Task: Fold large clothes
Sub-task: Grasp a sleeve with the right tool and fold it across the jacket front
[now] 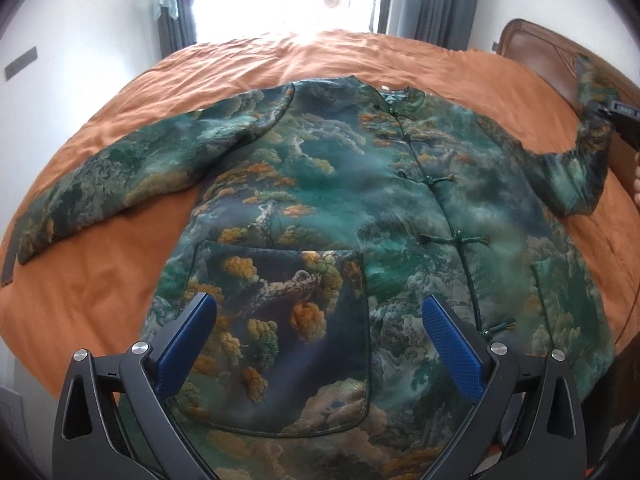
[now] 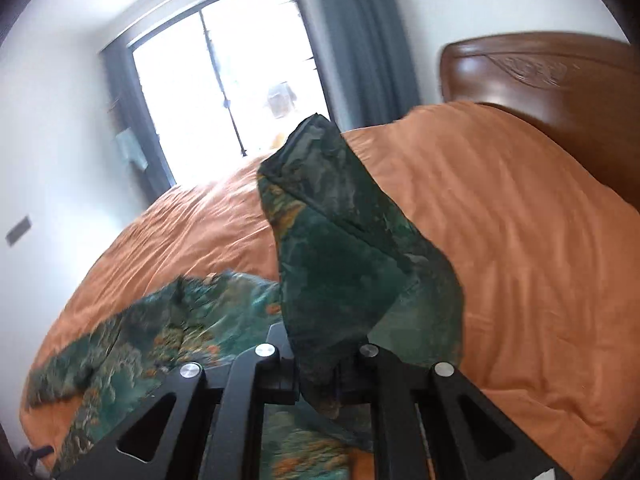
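Note:
A green jacket (image 1: 340, 208) printed with orange trees and clouds lies face up on the orange bed cover (image 1: 260, 60), knot buttons fastened. My left gripper (image 1: 320, 328) is open and empty, just above the jacket's lower pocket. My right gripper (image 2: 320, 364) is shut on the jacket's right sleeve (image 2: 348, 248) and holds the sleeve end lifted above the bed. The right gripper also shows in the left wrist view (image 1: 616, 120) at the far right, with the raised sleeve (image 1: 588, 152) bent upward. The left sleeve (image 1: 120, 172) lies flat, spread out to the left.
The wooden headboard (image 2: 540, 76) stands at the right of the bed. A bright window (image 2: 224, 80) with grey curtains (image 2: 360, 40) is beyond the far edge. White walls are to the left. The orange cover (image 2: 520, 240) surrounds the jacket.

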